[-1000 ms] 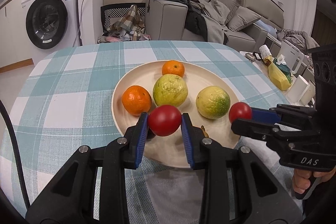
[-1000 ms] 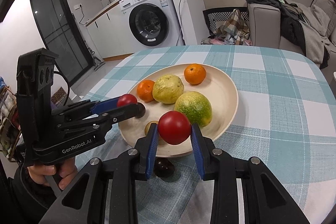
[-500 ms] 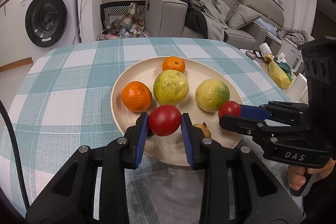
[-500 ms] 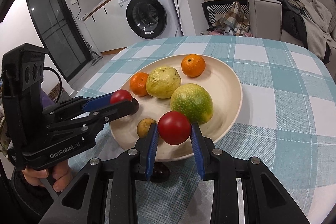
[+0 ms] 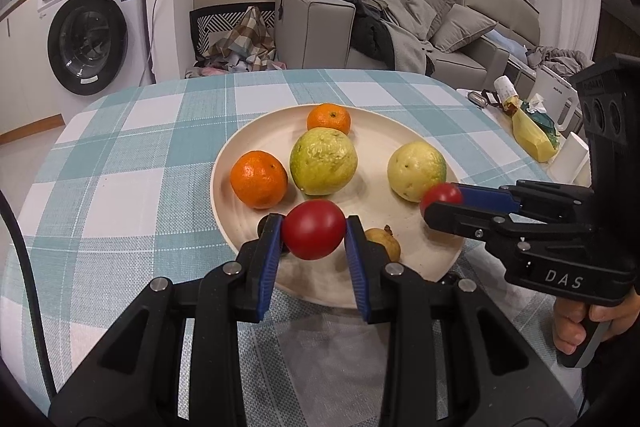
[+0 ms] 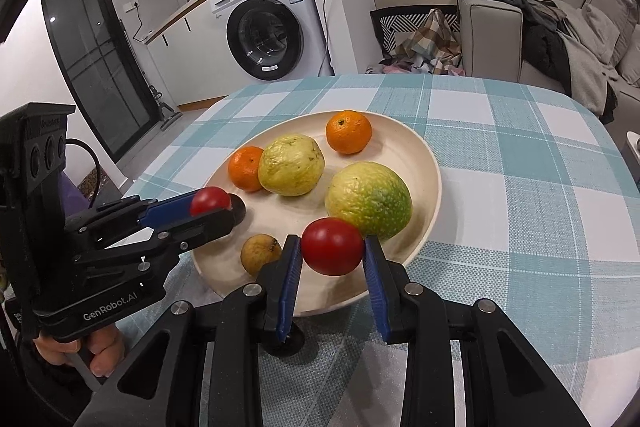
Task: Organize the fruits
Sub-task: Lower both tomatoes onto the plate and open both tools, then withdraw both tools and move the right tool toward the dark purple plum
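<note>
Item one: my left fingers [image 5: 314, 235] were clamped on a red tomato [image 5: 313, 229], held over the near edge of the plate [image 5: 384, 135]. Item two: my right fingers [image 6: 331, 247] gripped a second tomato [image 6: 332, 246] at the plate's near right. On the plate: two oranges [image 5: 259, 179], two yellow-green guavas [image 5: 323, 161], and one small brown fruit [image 6: 261, 253] near the front. The plate sat on the checked cloth [image 5: 132, 163] of the desk.
</note>
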The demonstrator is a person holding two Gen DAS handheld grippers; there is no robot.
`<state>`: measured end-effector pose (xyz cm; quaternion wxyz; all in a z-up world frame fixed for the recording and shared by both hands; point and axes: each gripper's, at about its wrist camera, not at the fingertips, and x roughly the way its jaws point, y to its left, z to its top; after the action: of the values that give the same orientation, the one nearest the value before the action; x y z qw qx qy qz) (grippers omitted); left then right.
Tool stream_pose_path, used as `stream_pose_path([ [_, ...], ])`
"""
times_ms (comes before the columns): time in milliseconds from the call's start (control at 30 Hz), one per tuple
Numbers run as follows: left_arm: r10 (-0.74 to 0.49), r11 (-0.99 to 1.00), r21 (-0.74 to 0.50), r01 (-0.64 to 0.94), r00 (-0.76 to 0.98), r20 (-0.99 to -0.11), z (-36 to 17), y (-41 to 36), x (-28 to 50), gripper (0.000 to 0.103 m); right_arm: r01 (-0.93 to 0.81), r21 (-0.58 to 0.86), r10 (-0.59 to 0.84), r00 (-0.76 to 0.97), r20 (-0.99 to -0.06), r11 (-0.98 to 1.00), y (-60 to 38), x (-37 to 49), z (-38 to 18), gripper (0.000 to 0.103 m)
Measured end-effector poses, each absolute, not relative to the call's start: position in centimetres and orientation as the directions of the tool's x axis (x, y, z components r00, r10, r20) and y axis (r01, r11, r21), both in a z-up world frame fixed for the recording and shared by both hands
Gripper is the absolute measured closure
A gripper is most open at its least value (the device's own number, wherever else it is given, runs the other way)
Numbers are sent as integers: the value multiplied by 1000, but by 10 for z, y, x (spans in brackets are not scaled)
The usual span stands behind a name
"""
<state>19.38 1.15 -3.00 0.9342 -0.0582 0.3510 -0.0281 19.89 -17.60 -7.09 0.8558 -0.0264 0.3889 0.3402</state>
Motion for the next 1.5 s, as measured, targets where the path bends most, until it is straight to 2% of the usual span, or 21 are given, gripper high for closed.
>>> stream_pose_path([
  [233, -98, 992, -125, 22, 758, -645, -29, 10, 191, 75, -611, 188, 555, 492, -671, 769, -179, 190, -69, 68],
  [467, -102, 993, -116, 36, 769, -631, -25, 5, 185, 74, -625, 160, 555, 510, -657, 764, -180, 178, -66, 56],
  [567, -107, 992, -125, 34, 764, -637, -25, 5, 183, 73, -624, 161, 554, 509, -659, 765, -180, 176, -67, 47],
  [667, -105, 991, -129, 28, 762, -639, -25, 6, 179, 63, -625, 157, 556, 517, -651, 765, -182, 172, -65, 31],
  [733, -98, 992, -122, 26, 769, -632, -22, 5, 175, 43, -620, 142, 548, 533, -645, 772, -183, 169, -63, 23],
  [767, -91, 993, -116, 22, 774, -627, -21, 5, 173, 37, -619, 138, 545, 538, -643, 773, -183, 168, -63, 17],
  [800, -83, 994, -111, 17, 779, -622, -19, 5, 171, 27, -619, 136, 544, 541, -641, 774, -184, 168, -62, 16],
  [833, -79, 994, -109, 14, 783, -617, -18, 5, 168, 21, -619, 132, 543, 543, -640, 774, -184, 167, -61, 15],
  [967, -78, 994, -107, 13, 775, -627, -17, 4, 162, 18, -622, 111, 532, 548, -645, 775, -186, 163, -60, 3],
  [1100, -66, 994, -105, 0, 776, -628, -18, 3, 159, 1, -635, 83, 519, 541, -662, 768, -189, 159, -61, 0],
  [1500, -94, 995, -85, 51, 755, -649, -24, -7, 145, 1, -654, 89, 517, 499, -696, 751, -197, 163, -64, 0],
])
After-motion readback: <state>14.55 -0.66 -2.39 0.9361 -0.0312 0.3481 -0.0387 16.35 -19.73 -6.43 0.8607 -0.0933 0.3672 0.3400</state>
